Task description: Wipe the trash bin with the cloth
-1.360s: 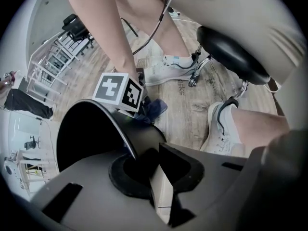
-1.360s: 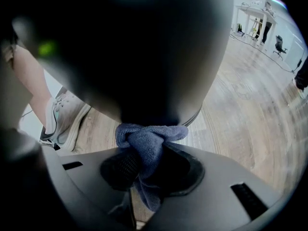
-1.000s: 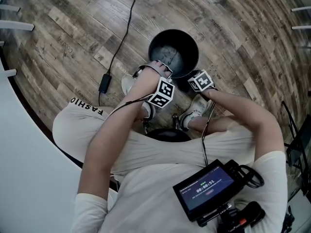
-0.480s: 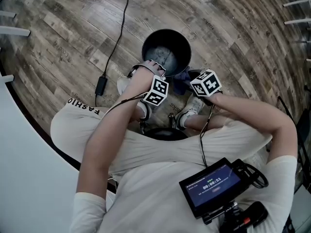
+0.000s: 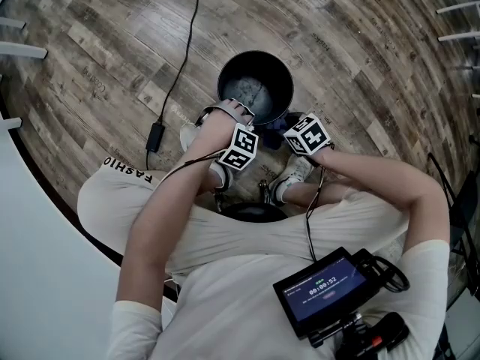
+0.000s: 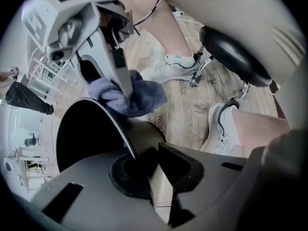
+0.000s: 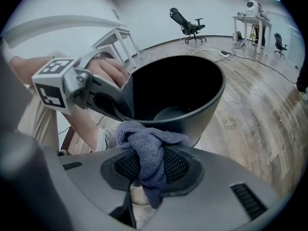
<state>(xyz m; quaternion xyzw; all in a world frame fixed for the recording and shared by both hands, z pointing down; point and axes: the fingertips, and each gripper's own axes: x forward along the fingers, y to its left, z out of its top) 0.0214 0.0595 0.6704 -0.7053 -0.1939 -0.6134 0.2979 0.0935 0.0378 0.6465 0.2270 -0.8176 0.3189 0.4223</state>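
A black round trash bin [image 5: 255, 81] stands on the wood floor just ahead of my feet. My left gripper [image 6: 143, 161] is shut on the near rim of the bin [image 6: 103, 129], with the thin wall running between its jaws. My right gripper [image 7: 150, 170] is shut on a bunched blue-grey cloth [image 7: 151, 150]. It presses the cloth against the bin's outer wall [image 7: 192, 114] just under the rim, beside the left gripper [image 7: 79, 88]. In the left gripper view the cloth [image 6: 137, 96] sits against the rim under the right gripper's finger [image 6: 118, 64]. The cloth is mostly hidden in the head view.
A black cable with a power brick [image 5: 158, 133] lies on the floor left of the bin. A black stool seat [image 5: 255, 210] and my white shoes [image 5: 289, 177] are right behind the bin. A white table [image 7: 118, 40] and office chairs [image 7: 187, 23] stand far off.
My right gripper has risen with the cloth along the bin's outer wall toward the rim. The left gripper has kept its hold on the rim.
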